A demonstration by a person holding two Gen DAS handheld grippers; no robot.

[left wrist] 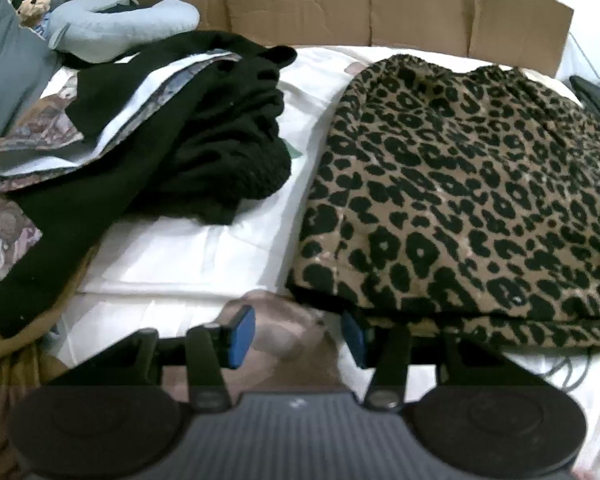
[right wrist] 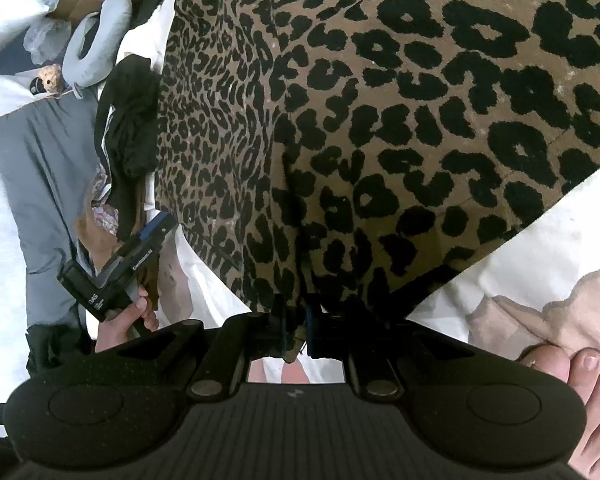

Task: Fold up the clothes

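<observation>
Right fingers (right wrist: pixel 296 336) pinching leopard-print garment (right wrist: pixel 380 120) hem, left fingers (left wrist: pixel 296 336) spread beside its corner

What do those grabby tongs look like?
Both tongs, left and right, are black with flat blue pads on the fingers. Each has a ribbed dark grey body flanked by two round black bulges, and silver pivot pins. The left one carries small white lettering in the right wrist view.
</observation>
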